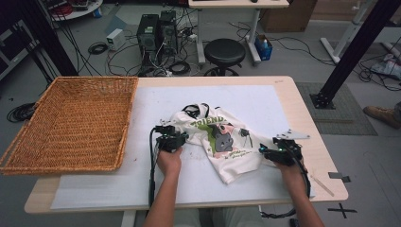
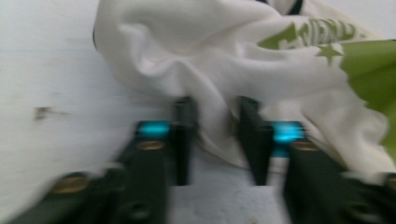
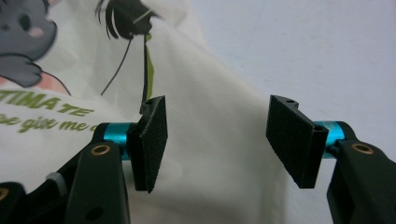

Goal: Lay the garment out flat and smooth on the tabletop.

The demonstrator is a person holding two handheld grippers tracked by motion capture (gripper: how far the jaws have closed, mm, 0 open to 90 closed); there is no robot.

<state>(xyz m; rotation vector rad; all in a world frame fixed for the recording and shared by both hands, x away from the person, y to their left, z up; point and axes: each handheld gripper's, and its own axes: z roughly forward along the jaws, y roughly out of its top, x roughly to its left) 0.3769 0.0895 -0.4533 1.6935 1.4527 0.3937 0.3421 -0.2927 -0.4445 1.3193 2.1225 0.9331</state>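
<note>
white t-shirt (image 1: 222, 144) lies crumpled on the white sheet (image 1: 94, 189) that covers the table (image 1: 309, 146), a little right of the middle and nearer the near edge than the far one. its long axis runs on a slant, from the black-trimmed neck end toward the far-left down to a bunched end toward the near-right corner. print faces up: green "friend" lettering near the neck, a grey cartoon animal below it, small green script under that. in the right gripper view part of the script reads "tima te" and "be give me"; the rest is cut off.

left gripper (image 2: 212, 140) sits at the shirt's left edge, jaws drawn narrow and pinching a fold of the white cloth. view is blurred.

right gripper (image 3: 224, 140) is at the shirt's near-right end, jaws standing wide, cloth lying between the pads (image 3: 152, 140) but not pressed.

wicker basket (image 1: 71, 123) rests on the table's left edge, overhanging it, well apart from the shirt.
</note>
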